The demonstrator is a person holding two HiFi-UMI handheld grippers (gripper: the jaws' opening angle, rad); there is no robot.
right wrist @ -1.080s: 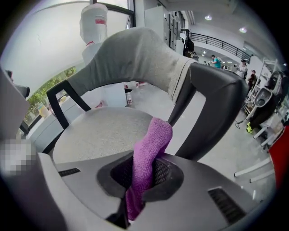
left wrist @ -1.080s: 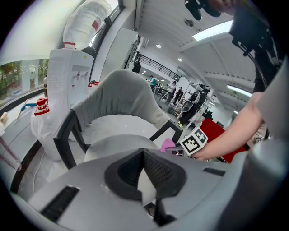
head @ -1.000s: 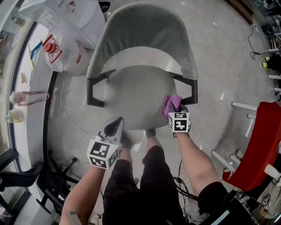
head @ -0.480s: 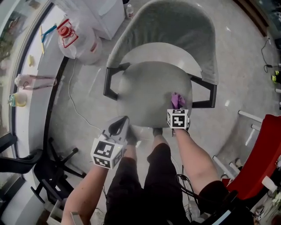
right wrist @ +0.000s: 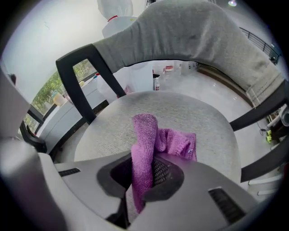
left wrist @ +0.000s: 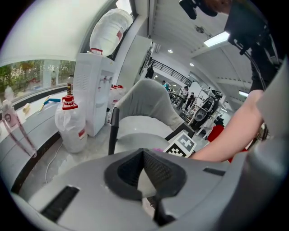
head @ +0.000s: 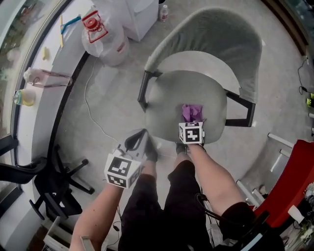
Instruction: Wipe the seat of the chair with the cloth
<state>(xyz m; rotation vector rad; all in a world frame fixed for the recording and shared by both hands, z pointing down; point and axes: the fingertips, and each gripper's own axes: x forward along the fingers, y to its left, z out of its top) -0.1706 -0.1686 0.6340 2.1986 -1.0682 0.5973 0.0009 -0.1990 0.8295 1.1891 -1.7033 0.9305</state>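
The grey chair's seat (head: 171,100) lies just ahead of me, with its curved backrest (head: 216,34) beyond. A purple cloth (head: 192,112) rests on the front middle of the seat. My right gripper (head: 192,122) is shut on the cloth; in the right gripper view the cloth (right wrist: 149,135) stands up folded between the jaws, its free end lying on the seat (right wrist: 194,113). My left gripper (head: 141,135) hangs off the seat's front left edge, shut and holding nothing. In the left gripper view, my left gripper (left wrist: 143,155) points at the seat (left wrist: 135,137).
Black armrests (head: 142,90) flank the seat. A water jug (head: 105,37) and a white dispenser (head: 140,14) stand at the far left by the window ledge. A cable (head: 91,110) runs over the floor. A black chair base (head: 59,186) is at left, a red chair (head: 289,181) at right.
My right gripper has carried the cloth from the seat's right edge, near the armrest, leftward toward the seat's middle. The left gripper has stayed shut off the front left edge.
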